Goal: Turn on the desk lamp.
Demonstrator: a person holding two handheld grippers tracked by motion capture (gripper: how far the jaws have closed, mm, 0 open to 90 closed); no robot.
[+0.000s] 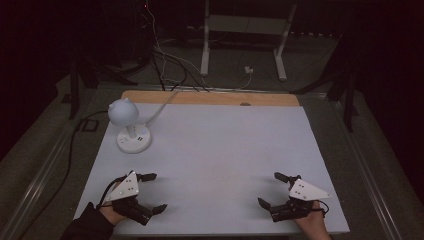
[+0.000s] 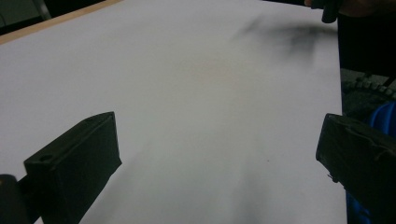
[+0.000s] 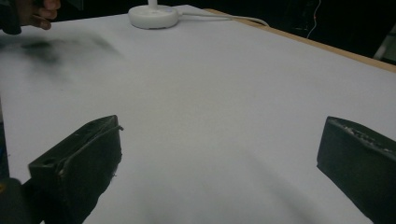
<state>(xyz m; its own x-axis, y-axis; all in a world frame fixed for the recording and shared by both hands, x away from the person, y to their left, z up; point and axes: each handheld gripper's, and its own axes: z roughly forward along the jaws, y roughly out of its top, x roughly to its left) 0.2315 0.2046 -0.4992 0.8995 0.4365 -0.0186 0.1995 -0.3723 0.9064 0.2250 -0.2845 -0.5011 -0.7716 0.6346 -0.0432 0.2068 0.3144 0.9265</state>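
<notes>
Both my claws hang spread wide with nothing between the jaws: left gripper and right gripper sit over the near edge of the white table sheet, well apart. Taking the white desk lamp as my landmark, the left gripper is nearer me on the lamp's side, the right gripper far across from it. Its cord trails off the back edge.
</notes>
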